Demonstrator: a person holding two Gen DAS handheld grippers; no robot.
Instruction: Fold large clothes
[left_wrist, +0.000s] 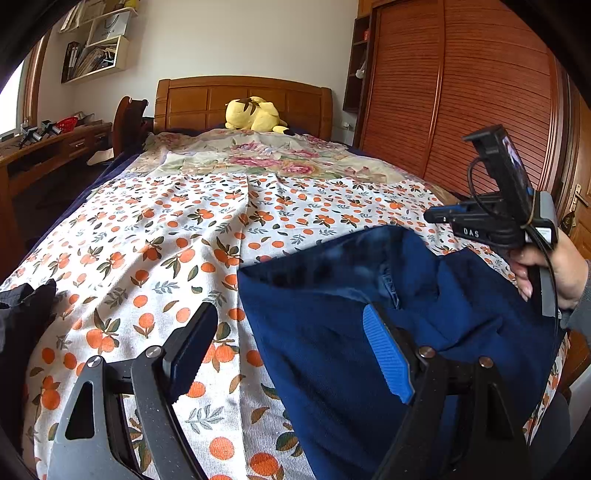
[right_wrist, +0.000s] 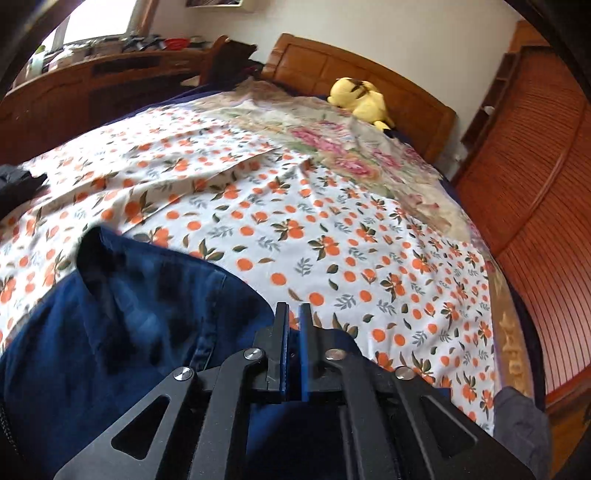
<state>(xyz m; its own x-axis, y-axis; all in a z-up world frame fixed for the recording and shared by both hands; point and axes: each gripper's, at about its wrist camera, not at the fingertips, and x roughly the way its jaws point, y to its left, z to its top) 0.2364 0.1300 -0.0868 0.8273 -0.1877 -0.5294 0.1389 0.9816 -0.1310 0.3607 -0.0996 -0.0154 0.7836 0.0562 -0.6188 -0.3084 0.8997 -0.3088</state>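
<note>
Bedroom with a wide bed (left_wrist: 110, 258), covered by a white sheet with orange-fruit print (left_wrist: 155, 236) and, toward 12 o'clock, a floral blanket (left_wrist: 258, 155). At 12 o'clock in the left wrist view, against the wooden headboard (left_wrist: 192, 99), a yellow plush toy (left_wrist: 255, 114). At 2 o'clock a brown slatted wardrobe (left_wrist: 461, 92). At 10 o'clock a wooden desk (left_wrist: 55, 147) with small things on it, too small to name, and above it wall shelves (left_wrist: 96, 48) with papers.

Blue garment (left_wrist: 332, 332) spread on the near part of the bed, from the centre to 5 o'clock in the left wrist view, and from 9 to 6 o'clock in the right wrist view. Far edge of it raised off the sheet, toward 2 o'clock, up to the right tongs (left_wrist: 428, 216). At 9 o'clock, on the edge of the bed, a piece of dark cloth (left_wrist: 26, 306).

Left tongs (left_wrist: 291, 354) released, with jaws spread wide. One finger over the bare sheet at 7 o'clock, the other with its blue pad over the garment at 5 o'clock; nothing gripped between them.

Right tongs clenched on the blue garment: in the right wrist view only a narrow slit between the two pads, with blue cloth in and around it. In the left wrist view, held at 3 o'clock by the person's right hand (left_wrist: 546, 273), with a black cable hanging beside it.
</note>
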